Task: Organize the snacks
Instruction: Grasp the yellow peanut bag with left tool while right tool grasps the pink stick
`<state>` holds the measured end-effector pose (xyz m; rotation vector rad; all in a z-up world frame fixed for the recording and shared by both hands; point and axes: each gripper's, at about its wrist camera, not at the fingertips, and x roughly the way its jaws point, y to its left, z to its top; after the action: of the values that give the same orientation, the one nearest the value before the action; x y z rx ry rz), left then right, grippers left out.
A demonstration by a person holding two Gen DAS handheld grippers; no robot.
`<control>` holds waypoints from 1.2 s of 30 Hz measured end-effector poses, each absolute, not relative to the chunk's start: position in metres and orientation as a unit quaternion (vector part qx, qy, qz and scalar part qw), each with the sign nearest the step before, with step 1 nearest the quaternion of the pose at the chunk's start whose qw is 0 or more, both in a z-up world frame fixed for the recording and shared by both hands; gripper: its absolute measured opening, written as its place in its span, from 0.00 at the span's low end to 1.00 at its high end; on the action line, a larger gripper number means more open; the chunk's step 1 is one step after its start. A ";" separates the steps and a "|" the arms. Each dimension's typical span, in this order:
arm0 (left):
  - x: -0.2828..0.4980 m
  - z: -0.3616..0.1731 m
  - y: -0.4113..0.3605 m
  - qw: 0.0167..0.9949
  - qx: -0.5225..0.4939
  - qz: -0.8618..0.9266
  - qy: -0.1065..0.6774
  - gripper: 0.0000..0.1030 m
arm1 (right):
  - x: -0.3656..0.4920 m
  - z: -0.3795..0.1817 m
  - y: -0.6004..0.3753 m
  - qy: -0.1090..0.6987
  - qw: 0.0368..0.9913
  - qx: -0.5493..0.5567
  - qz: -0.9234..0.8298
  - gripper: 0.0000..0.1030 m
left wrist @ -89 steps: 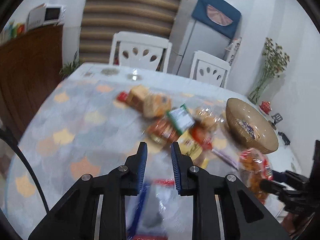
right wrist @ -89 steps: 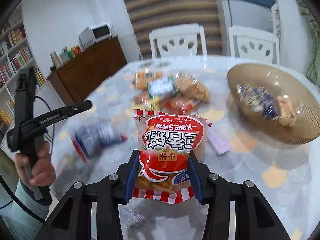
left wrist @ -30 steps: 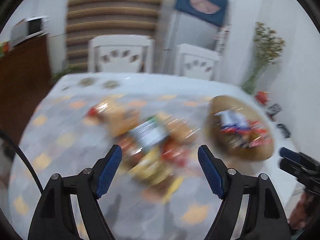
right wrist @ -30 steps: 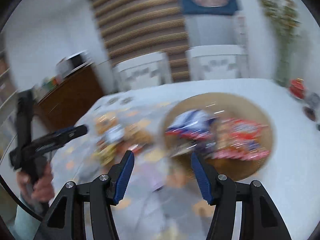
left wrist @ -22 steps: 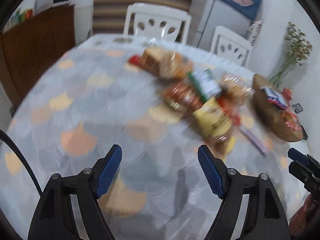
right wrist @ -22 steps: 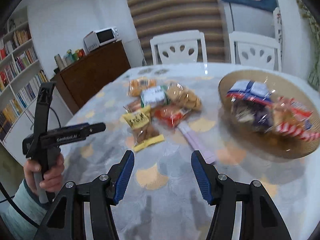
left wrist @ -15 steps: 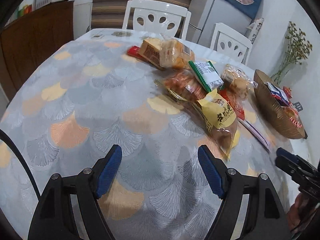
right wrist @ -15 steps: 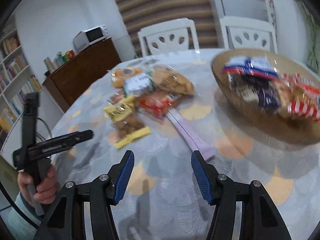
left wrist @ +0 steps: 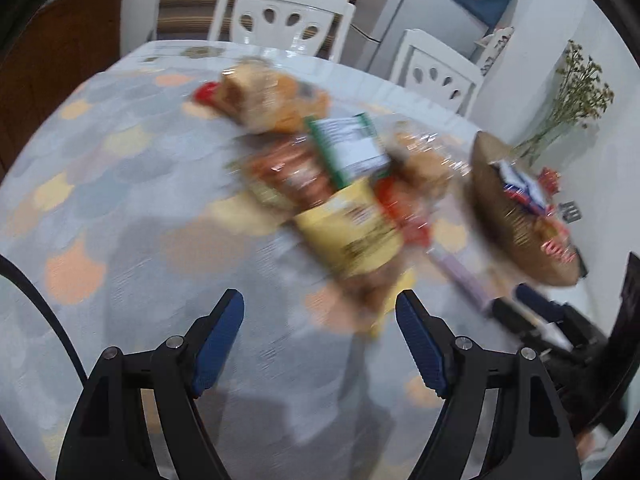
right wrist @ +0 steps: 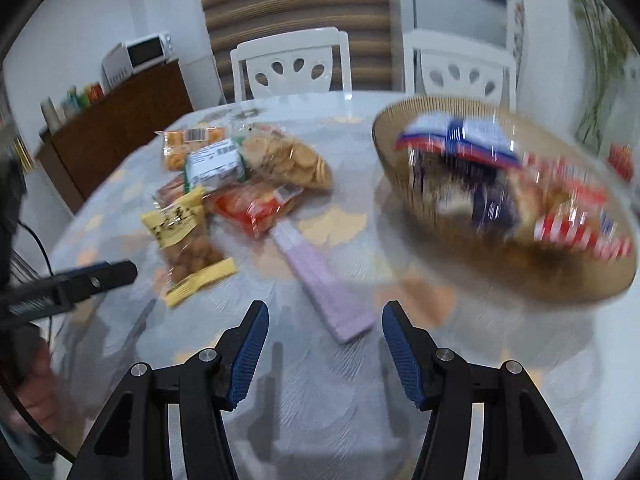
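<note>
A pile of snack packets lies mid-table: a yellow bag [right wrist: 182,236] [left wrist: 356,240], a red packet [right wrist: 250,208], a round-cracker bag [right wrist: 288,156], a green-and-white pack [right wrist: 212,166] and an orange packet [right wrist: 192,140]. A flat lilac packet [right wrist: 320,280] lies nearest my right gripper [right wrist: 322,344], which is open and empty just short of it. My left gripper [left wrist: 320,340] is open and empty too, low over the cloth in front of the yellow bag. A brown woven bowl [right wrist: 400,168] [left wrist: 484,200] at the right holds several packets, blue-white and red-striped.
The round table wears a grey scallop-patterned cloth [left wrist: 120,184]. Two white chairs [right wrist: 294,64] [right wrist: 460,68] stand behind it, a dark wood sideboard [right wrist: 116,128] with a microwave on the left. A vase of dried flowers [left wrist: 576,96] stands beyond the bowl. A hand [right wrist: 36,384] grips the left tool.
Both grippers have sunk closer to the table, and the snack pile and lilac packet loom larger. Their jaws have kept the same width. Three seconds ago the right gripper held a red bag.
</note>
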<state>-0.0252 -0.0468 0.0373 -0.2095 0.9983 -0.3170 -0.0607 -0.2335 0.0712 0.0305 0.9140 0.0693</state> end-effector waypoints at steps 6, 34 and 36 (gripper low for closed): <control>0.004 0.023 -0.083 0.858 -0.095 -0.108 0.493 0.75 | -0.039 0.053 -0.238 0.453 0.889 0.044 0.048 0.56; -0.063 0.025 -0.052 0.832 0.065 -0.255 0.488 0.68 | -0.090 0.044 -0.204 0.495 0.861 0.058 0.095 0.20; -0.067 0.026 -0.043 0.832 0.053 -0.254 0.491 0.70 | -0.088 0.045 -0.206 0.498 0.859 0.067 0.100 0.21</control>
<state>-0.0667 -0.0427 0.0255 0.1130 1.0414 -0.5378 -0.0881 -0.2061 0.0454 0.1408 1.0465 0.2091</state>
